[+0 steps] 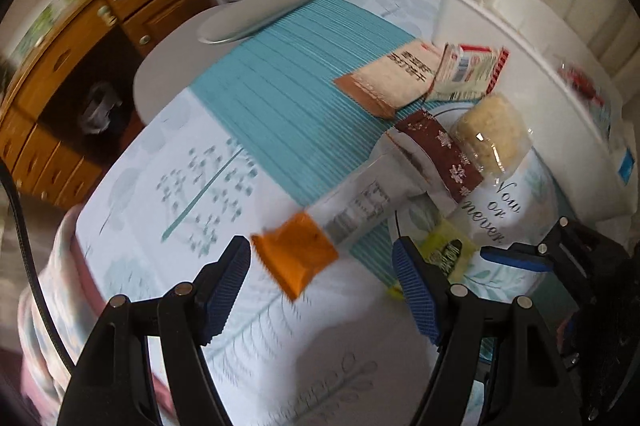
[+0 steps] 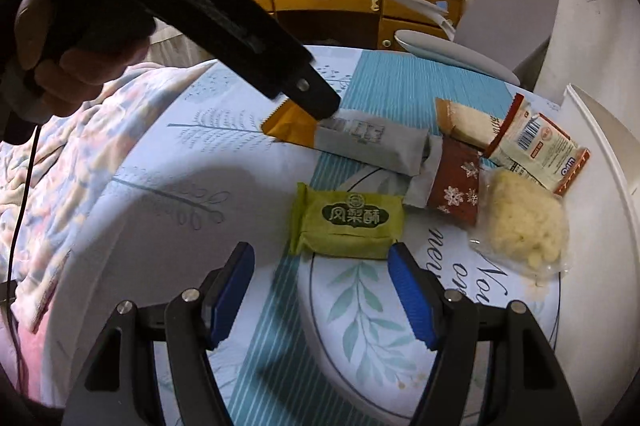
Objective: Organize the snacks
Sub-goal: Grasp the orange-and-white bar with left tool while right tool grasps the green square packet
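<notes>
Green snack packet point(image 2: 347, 222) lies just ahead of the open right gripper point(image 2: 320, 290).

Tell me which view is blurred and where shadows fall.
Left wrist view: motion blur smears the orange packet and the tablecloth print. Right wrist view: sharper, the green packet lettering readable; a broad soft shadow lies on the tablecloth left of it; the upper left is dark behind the left gripper.

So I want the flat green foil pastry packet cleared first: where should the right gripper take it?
Across its short width, from above: the green foil pastry packet lies flat and apart, just ahead of the open right gripper.
</notes>
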The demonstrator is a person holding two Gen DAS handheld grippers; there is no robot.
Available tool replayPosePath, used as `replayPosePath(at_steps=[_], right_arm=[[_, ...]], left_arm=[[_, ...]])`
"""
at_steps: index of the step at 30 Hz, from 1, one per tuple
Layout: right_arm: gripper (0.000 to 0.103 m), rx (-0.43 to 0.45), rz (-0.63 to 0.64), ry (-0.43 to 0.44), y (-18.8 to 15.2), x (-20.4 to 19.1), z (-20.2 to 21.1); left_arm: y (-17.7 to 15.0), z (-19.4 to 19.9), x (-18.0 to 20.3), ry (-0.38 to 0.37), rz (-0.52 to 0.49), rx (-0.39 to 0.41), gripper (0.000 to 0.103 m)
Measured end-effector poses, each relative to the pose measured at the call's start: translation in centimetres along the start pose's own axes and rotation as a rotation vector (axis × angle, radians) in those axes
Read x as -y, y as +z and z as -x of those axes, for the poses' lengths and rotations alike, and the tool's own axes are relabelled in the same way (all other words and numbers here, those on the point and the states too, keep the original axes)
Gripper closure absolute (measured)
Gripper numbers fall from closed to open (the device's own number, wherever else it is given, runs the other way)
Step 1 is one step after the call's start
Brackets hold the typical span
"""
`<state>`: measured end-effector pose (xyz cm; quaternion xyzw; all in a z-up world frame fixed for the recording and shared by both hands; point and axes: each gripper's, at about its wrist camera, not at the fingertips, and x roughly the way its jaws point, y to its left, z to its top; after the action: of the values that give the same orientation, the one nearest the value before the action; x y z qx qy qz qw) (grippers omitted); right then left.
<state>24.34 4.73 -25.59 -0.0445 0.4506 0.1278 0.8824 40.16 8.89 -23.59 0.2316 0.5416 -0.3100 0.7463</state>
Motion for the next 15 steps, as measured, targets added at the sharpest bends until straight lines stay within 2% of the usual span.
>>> replayPosePath(at_steps=[3, 12, 15], right_arm=[[0.033, 0.005, -0.001, -0.034, -0.1, 0.0, -0.7], [0.032, 0.016, -0.011, -0.069, 0.4, 0.5, -2.3], [0.025, 0.014, 0.001, -0.073, 0.7, 0.3, -2.6]], left_arm=[[0.9, -1.8, 0.4, -0.016, -0.04, -0.016, 0.031], [1.7, -5.3, 0.9, -0.037, -0.063, -0.041, 0.031], [1.8, -6.1, 0.9, -0.042, -0.059, -0.045, 0.031]])
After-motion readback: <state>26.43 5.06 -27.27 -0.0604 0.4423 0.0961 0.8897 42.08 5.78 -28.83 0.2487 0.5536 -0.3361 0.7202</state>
